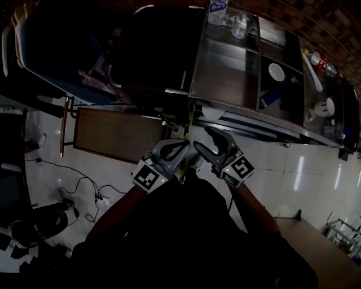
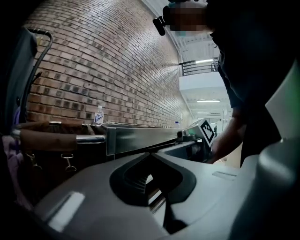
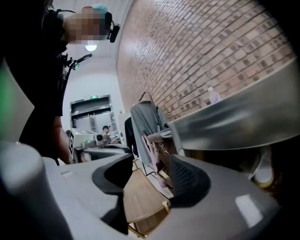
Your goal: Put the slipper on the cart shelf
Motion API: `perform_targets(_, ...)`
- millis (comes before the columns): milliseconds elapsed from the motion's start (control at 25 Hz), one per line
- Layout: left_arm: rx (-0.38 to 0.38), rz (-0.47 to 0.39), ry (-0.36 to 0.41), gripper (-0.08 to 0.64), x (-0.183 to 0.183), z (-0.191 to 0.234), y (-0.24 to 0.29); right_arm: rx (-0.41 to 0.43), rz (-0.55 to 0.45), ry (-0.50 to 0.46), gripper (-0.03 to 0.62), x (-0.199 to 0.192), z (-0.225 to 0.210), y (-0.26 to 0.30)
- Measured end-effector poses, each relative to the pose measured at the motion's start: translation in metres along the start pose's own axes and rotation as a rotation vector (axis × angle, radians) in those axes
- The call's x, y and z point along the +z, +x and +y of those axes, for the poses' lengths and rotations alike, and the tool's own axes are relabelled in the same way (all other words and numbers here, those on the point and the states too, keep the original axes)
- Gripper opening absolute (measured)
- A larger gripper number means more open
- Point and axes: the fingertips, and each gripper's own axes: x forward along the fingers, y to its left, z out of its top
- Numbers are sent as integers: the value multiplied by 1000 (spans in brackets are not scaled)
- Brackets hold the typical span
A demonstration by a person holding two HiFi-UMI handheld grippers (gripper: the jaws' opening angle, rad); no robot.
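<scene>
**Inspector:** Where is the slipper?

**Recorder:** A pale rounded shape, which reads as the slipper, is at the lower right of the right gripper view. It is in the dark space beneath the cart's steel top. I cannot tell whether it lies flat. Neither gripper touches it.

**Inspector:** State of the jaws?

**Recorder:** The right gripper is at the centre of the head view. Its jaws stand wide apart and hold nothing. In its own view only the wooden worktop shows through the gap. The left gripper is just beside it, with its jaws drawn together at the tips and nothing between them.

**Inspector:** Containers on the cart?

**Recorder:** The cart is at the upper right of the head view, and its steel top is divided into compartments.
- **Middle compartment:** it holds a white bowl, with a blue item below it that I cannot identify.
- **Far-right compartment:** it holds a long white utensil and a white cup.
- **Top edge of the frame:** a bottle with a blue-and-white label stands just beside a clear glass bowl.

**Inspector:** Elsewhere?

**Recorder:** At the upper left, a dark blue bin holds crumpled cloth. Cables trail over the tiled floor at the lower left.
</scene>
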Motion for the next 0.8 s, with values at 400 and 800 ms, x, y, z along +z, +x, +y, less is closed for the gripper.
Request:
perform_targets(400, 40, -33, 10, 0, -7, 41, -89, 19, 71, -50, 46, -5, 76, 69)
perform_targets(800, -26, -54, -1, 0, -27, 86, -239, -42, 67, -103, 2, -24, 196, 168)
